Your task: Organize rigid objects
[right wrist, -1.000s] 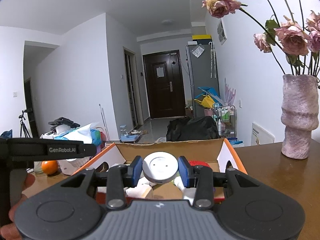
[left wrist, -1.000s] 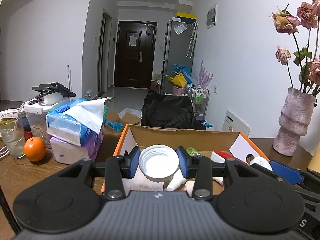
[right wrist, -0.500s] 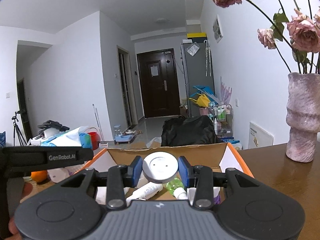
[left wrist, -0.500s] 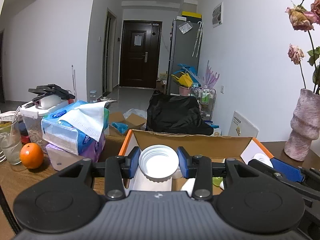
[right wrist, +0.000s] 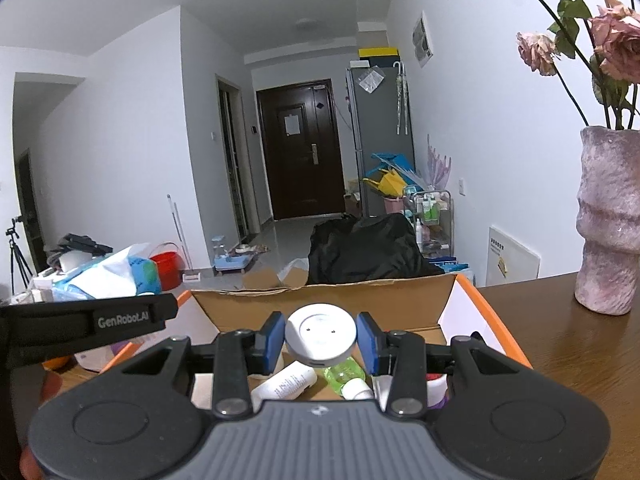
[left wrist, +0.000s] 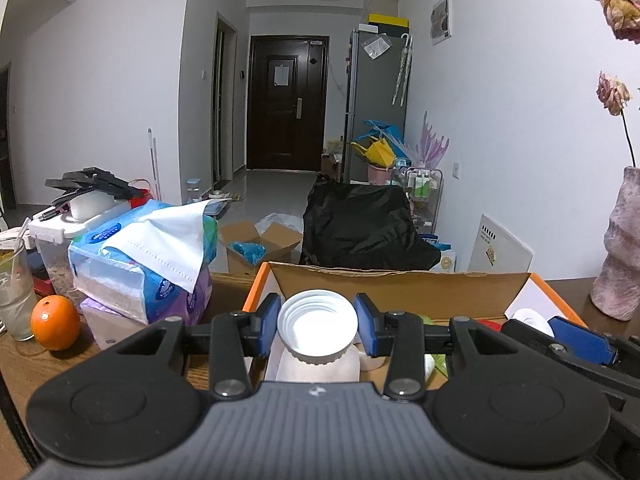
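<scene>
- Left wrist view: the left tool point(left wrist: 317, 327) is clamped on a white open-mouthed jar point(left wrist: 317, 326) and has slid closer over the cardboard box point(left wrist: 400, 286) since a second ago; the vase has drifted to the frame edge. Looks like a drop-off is coming. The jar's body and most of the box contents are hidden behind the tool.
- Right wrist view: the right tool point(right wrist: 321, 338) is pinched on a round white lid point(right wrist: 321, 336), now further over the box, with a white tube point(right wrist: 285, 382) and green bottle point(right wrist: 344, 374) showing below. The box floor is mostly blocked, and the bench point(right wrist: 560, 320) is cut off.
</scene>
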`<control>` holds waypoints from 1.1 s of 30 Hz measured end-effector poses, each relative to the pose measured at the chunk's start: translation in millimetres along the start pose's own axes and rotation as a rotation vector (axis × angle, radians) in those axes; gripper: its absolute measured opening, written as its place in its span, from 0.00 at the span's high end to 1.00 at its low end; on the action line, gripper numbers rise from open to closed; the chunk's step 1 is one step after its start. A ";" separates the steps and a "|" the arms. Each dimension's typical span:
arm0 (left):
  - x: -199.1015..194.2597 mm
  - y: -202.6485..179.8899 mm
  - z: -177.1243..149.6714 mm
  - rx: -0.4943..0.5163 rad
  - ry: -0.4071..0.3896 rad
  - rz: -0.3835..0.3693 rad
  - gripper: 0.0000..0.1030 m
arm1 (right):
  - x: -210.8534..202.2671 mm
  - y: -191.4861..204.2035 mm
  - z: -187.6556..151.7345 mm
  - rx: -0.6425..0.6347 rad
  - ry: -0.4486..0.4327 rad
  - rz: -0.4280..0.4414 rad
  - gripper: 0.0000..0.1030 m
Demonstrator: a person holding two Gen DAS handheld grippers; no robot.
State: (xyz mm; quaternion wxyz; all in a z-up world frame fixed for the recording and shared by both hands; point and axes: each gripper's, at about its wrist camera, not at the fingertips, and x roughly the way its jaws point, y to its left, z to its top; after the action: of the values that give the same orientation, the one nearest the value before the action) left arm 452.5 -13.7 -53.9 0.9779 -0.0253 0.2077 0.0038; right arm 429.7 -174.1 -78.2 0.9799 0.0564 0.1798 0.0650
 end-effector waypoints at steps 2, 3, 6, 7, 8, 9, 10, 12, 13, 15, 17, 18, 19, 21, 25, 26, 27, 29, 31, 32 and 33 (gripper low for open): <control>3.0 1.1 0.3 0.006 0.001 0.002 0.60 | 2.8 -1.0 0.8 0.003 0.010 -0.005 0.63; 3.9 1.7 0.5 0.007 0.001 0.004 0.60 | 3.5 -1.5 0.6 0.004 0.015 -0.004 0.63; 5.1 3.6 0.7 0.003 0.011 -0.002 0.60 | 4.9 -3.3 0.1 0.008 0.031 -0.007 0.63; 5.3 4.9 0.6 -0.002 0.013 0.001 0.59 | 5.3 -4.1 0.1 0.011 0.038 -0.008 0.62; 5.1 5.3 0.5 -0.003 0.014 -0.001 0.55 | 5.0 -5.2 -0.3 0.015 0.043 -0.009 0.62; 4.8 5.4 0.5 -0.003 0.015 -0.003 0.47 | 4.1 -5.9 -0.5 0.017 0.042 -0.010 0.60; 4.0 5.5 0.7 -0.003 0.014 0.001 0.42 | 3.3 -6.6 -0.3 0.018 0.040 -0.011 0.51; 2.1 5.3 0.4 -0.001 0.004 0.020 0.20 | -0.1 -8.5 -0.4 0.026 0.029 -0.016 0.38; 0.6 5.1 0.3 0.002 -0.003 0.028 0.16 | -1.4 -9.3 -0.2 0.027 0.026 -0.017 0.31; -1.9 5.8 1.0 -0.001 -0.014 0.039 0.00 | -4.2 -10.8 0.1 0.026 0.019 -0.025 0.21; -4.9 6.3 1.9 0.001 -0.029 0.055 0.00 | -7.6 -12.8 0.8 0.029 0.009 -0.033 0.06; -5.4 6.5 2.3 0.002 -0.030 0.051 0.00 | -9.3 -13.7 1.2 0.032 0.002 -0.034 0.03; -6.2 6.7 2.3 0.002 -0.031 0.047 0.00 | -11.2 -14.0 1.3 0.034 -0.004 -0.036 0.00; -6.5 7.1 2.3 0.004 -0.031 0.050 0.00 | -14.9 -14.7 2.0 0.033 -0.015 -0.033 0.00; -7.6 9.9 2.8 -0.006 -0.029 0.049 0.00 | -18.8 -14.4 2.1 0.032 -0.019 -0.023 0.00; -8.0 10.0 2.9 -0.007 -0.029 0.048 0.00 | -19.2 -14.3 2.3 0.031 -0.019 -0.023 0.00; -8.7 9.9 3.0 -0.008 -0.030 0.047 0.00 | -19.8 -14.1 2.0 0.030 -0.018 -0.023 0.00; -9.5 10.3 3.3 -0.008 -0.032 0.045 0.00 | -20.7 -13.7 1.7 0.023 -0.013 -0.022 0.00; -11.2 10.1 3.9 -0.009 -0.036 0.043 0.00 | -22.4 -13.3 1.7 0.017 -0.016 -0.023 0.00; -12.3 10.1 4.2 -0.009 -0.038 0.041 0.00 | -23.8 -13.5 1.4 0.015 -0.017 -0.024 0.00; -13.6 10.3 4.4 -0.012 -0.040 0.040 0.00 | -24.8 -13.4 1.6 0.012 -0.017 -0.025 0.00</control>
State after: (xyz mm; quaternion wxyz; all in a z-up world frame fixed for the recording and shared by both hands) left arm 441.7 -3.1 -44.8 0.9814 -0.0270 0.1885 0.0249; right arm 408.8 -191.2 -70.0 0.9818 0.0604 0.1727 0.0512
